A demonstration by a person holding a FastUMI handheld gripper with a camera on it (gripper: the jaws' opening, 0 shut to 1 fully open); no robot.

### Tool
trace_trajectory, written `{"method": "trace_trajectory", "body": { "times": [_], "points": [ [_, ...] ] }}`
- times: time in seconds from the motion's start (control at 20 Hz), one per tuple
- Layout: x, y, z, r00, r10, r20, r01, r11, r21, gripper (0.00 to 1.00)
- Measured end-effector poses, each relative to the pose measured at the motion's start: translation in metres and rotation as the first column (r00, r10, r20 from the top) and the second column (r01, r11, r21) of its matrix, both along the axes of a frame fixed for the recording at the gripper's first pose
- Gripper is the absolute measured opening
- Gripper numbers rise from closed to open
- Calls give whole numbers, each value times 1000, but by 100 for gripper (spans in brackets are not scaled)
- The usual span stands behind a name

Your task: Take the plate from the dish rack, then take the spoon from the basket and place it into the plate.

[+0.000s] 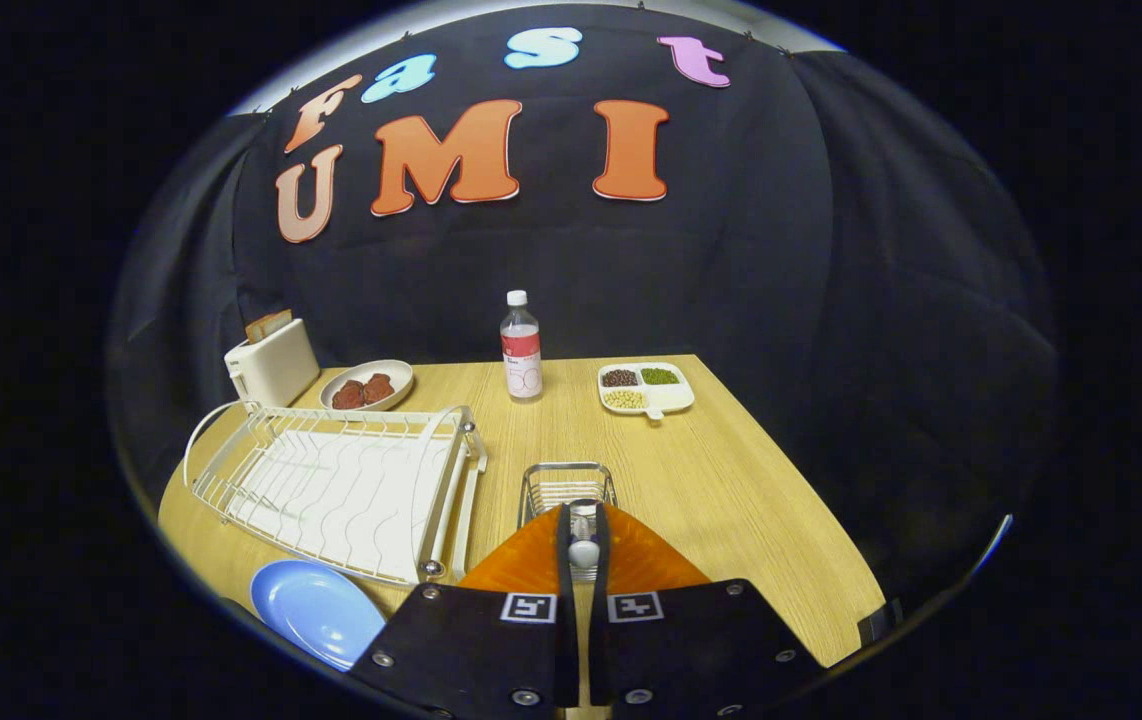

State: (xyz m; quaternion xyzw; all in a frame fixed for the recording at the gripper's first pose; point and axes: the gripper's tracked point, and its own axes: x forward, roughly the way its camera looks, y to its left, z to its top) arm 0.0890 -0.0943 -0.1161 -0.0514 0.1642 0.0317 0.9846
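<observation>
Between the two fingers of the tool (583, 552), which stand close together with only a thin gap, sits the spoon (583, 548) — its rounded pale end shows in that gap and both fingers press on it, so the tool is closed around the spoon. Just ahead of the fingertips stands the small wire basket (567, 485), resting on the wooden table (731, 490); the spoon is held right at the near rim of the basket, and whether it has fully cleared the wires cannot be told. To the left of the fingers and a little nearer than the basket lies the blue plate (316, 610), flat on the table, its far edge just beside the near corner of the white dish rack (341, 490). The rack stretches away to the left ahead of the tool, with no plate standing in its slots. Beyond the rack, at the back left of the table, a white toaster (271, 365) stands with slices of bread poking from its top, and beside it is a shallow dish (367, 385) carrying two dark reddish-brown pieces. Straight beyond the basket, well apart from it, a clear bottle (521, 347) with a white cap and a red label stands upright. To its right lies a white divided tray (647, 388) — its compartments hold dark, green and pale yellow beans.
</observation>
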Motion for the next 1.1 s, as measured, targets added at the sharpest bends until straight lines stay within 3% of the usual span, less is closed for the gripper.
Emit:
{"method": "trace_trajectory", "body": {
  "times": [0.65,1.1],
  "points": [
    [-80,55,57,996,1,93,-4,999,31,4],
    [-163,119,47,996,42,82,-46,998,46,4]
  ]
}}
